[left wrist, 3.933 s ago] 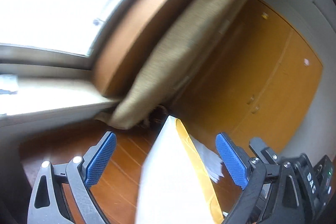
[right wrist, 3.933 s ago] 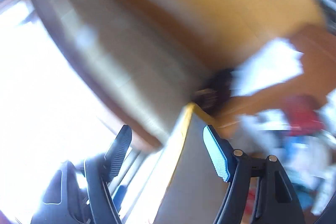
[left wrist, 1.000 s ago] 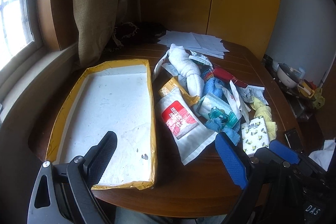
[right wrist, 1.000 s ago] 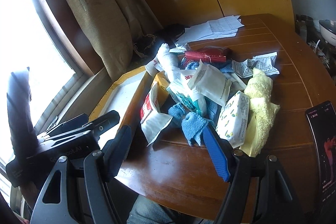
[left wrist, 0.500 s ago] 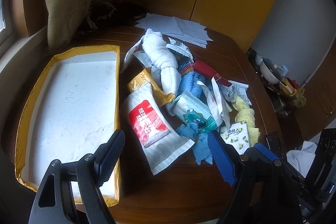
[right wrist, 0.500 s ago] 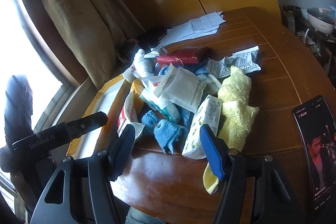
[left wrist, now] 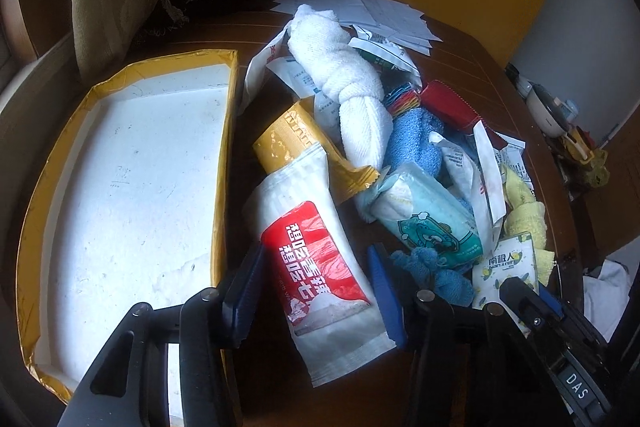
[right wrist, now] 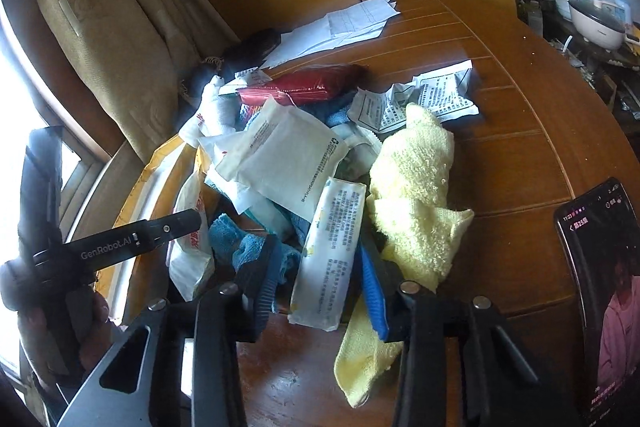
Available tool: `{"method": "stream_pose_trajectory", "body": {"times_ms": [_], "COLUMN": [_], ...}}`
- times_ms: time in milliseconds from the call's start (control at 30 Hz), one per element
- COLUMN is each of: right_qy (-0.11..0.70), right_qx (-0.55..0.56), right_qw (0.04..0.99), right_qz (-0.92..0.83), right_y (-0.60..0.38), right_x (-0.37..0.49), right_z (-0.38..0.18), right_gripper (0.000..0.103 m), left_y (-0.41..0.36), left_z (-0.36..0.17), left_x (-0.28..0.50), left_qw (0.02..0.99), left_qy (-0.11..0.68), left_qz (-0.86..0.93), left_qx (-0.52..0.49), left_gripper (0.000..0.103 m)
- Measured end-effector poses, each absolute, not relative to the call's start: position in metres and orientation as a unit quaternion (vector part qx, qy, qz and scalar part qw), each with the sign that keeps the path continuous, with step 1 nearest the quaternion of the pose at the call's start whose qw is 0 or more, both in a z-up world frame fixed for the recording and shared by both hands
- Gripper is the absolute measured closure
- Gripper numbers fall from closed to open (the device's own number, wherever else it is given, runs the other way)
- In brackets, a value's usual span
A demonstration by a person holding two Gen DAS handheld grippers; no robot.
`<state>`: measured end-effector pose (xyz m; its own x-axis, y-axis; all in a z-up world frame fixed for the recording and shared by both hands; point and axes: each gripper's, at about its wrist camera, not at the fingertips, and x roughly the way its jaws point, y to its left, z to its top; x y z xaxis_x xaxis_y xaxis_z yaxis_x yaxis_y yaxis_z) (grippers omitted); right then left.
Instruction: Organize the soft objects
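Closing since a second ago, both tools straddle packets: left tool (left wrist: 316, 291), right tool (right wrist: 320, 279).

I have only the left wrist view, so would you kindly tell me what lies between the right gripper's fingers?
Observer: A white tissue pack lies between them. The right gripper has its jaws closing, with a gap showing on one side.
Operator: Thank you. Is anything fragile nearby?
Observer: A phone with its screen lit lies on the table, to the right of the pile and apart from it.
Operator: How far does the yellow towel reach?
Observer: The yellow towel runs under the blue finger toward the table's near edge.
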<state>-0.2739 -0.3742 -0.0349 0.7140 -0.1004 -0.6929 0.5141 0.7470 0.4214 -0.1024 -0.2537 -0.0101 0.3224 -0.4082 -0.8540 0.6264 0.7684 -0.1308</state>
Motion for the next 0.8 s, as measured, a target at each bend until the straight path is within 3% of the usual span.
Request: {"method": "stream_pose_trajectory", "body": {"times_ms": [67,167,333,800], "right_qy": [0.341,0.341,0.333,0.243], "right_qx": [0.306,0.306,0.3,0.302], "right_qw": [0.871,0.871,0.874,0.902], "right_qz": [-0.176,-0.18,-0.184,-0.189], "right_y": [-0.373,-0.373,-0.369,-0.357], "right_x": [-0.272,-0.271,-0.275,-0.302], "right_z": [-0.037,-0.038,-0.035,-0.003], "right_gripper": [0.076,0.08,0.082,0.082], "left_y": [-0.253,-0.256,-0.253,-0.216], "left_z": [-0.01,-0.01,-0.006,0.039], "left_x": [-0.105,-0.107,-0.108,-0.122], "left_qw": [0.807,0.813,0.817,0.809], "left_qy": [0.483,0.477,0.47,0.45], "left_qz": [-0.317,-0.311,-0.31,-0.375], "left_qx": [0.119,0.126,0.125,0.034], "left_gripper": [0.049,0.049,0.058,0.058]}}
